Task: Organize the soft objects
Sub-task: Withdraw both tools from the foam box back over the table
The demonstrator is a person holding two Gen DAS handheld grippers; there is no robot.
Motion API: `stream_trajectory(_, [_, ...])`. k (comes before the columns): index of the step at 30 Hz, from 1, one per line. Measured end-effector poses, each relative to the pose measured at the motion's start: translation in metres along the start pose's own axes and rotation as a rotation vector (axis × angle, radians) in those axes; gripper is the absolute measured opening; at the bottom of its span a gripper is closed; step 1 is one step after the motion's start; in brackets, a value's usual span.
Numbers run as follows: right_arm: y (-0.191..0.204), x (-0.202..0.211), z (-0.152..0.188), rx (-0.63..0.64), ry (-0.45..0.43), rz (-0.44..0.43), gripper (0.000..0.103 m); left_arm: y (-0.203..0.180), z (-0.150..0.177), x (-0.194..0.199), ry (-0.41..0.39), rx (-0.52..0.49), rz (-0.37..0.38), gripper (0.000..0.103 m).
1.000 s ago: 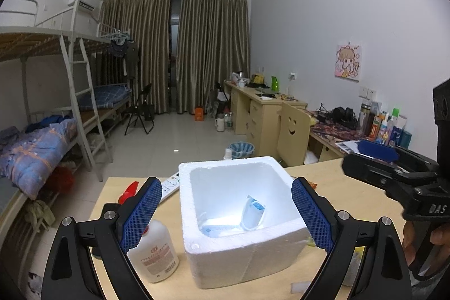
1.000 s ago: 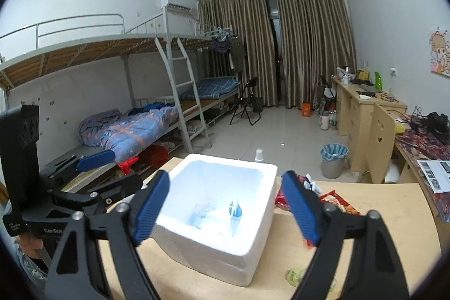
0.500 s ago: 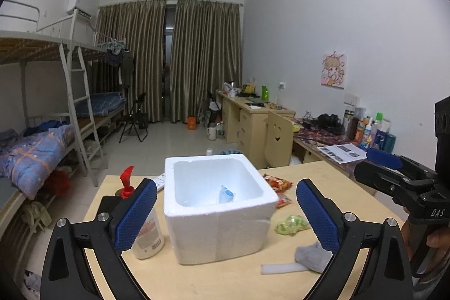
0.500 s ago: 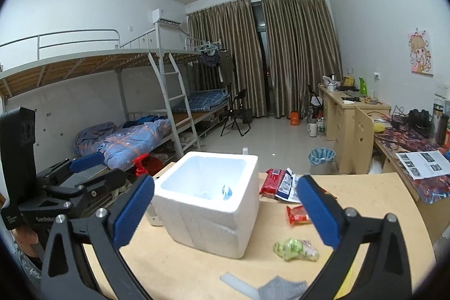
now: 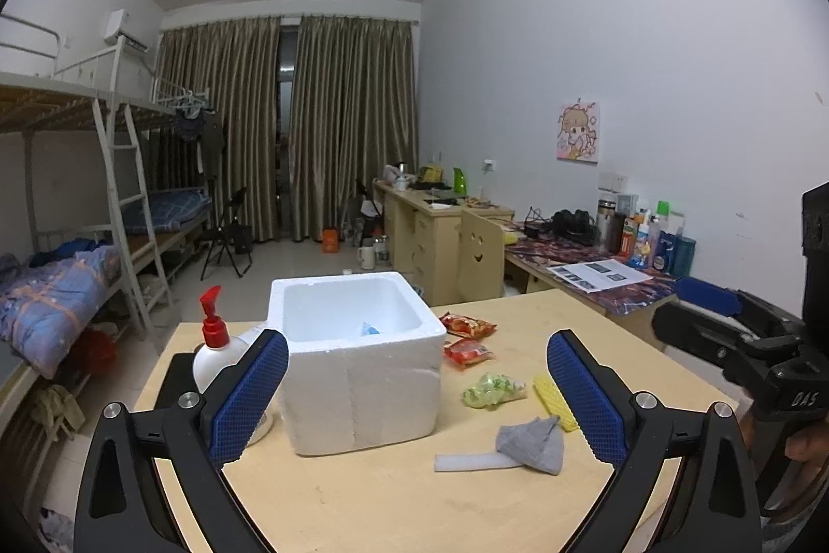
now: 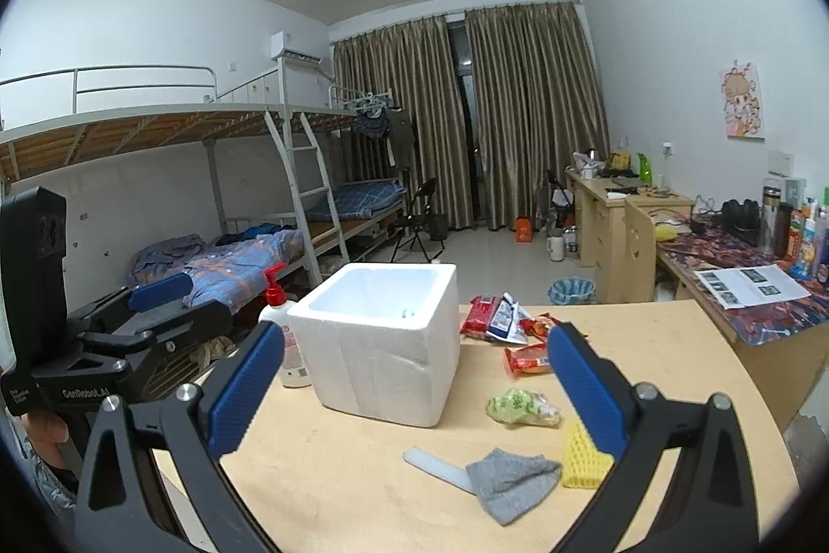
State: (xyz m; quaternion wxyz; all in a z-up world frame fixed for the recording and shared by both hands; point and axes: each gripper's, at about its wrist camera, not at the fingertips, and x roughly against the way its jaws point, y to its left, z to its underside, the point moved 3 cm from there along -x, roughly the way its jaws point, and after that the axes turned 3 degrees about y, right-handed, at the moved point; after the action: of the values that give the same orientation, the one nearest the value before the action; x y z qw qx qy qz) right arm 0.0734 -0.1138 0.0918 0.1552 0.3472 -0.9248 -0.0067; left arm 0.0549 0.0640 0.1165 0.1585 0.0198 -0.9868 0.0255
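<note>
Left tongs (image 5: 417, 390): spread wide, empty.
Right tongs (image 6: 414, 390): spread wide, empty.
Grey cloth (image 6: 510, 480): lay on worktop (image 6: 337, 475), touching yellow foam net (image 6: 583, 457).
Foam box (image 5: 357, 358): stood beyond it.

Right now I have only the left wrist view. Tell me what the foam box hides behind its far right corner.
Observer: Two snack packets, a red packet and a blue-and-white packet, lie side by side just past the foam box.
Operator: Report the pump bottle's base. It is half hidden in my view.
Observer: The pump bottle stands upright on the table, close beside the box's left wall, with its label facing the right wrist camera.
</note>
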Motion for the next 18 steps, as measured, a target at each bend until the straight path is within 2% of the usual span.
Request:
stream_trajectory(4, [0.0, 0.015, 0.008, -0.001, -0.029, 0.022, 0.103, -0.008, 0.01, 0.005, -0.023, -0.008, -0.006, 0.1])
stream_trajectory(18, [-0.02, 0.029, 0.051, -0.032, -0.017, 0.096, 0.103, -0.034, 0.054, 0.001, -0.003, -0.023, 0.069, 0.1])
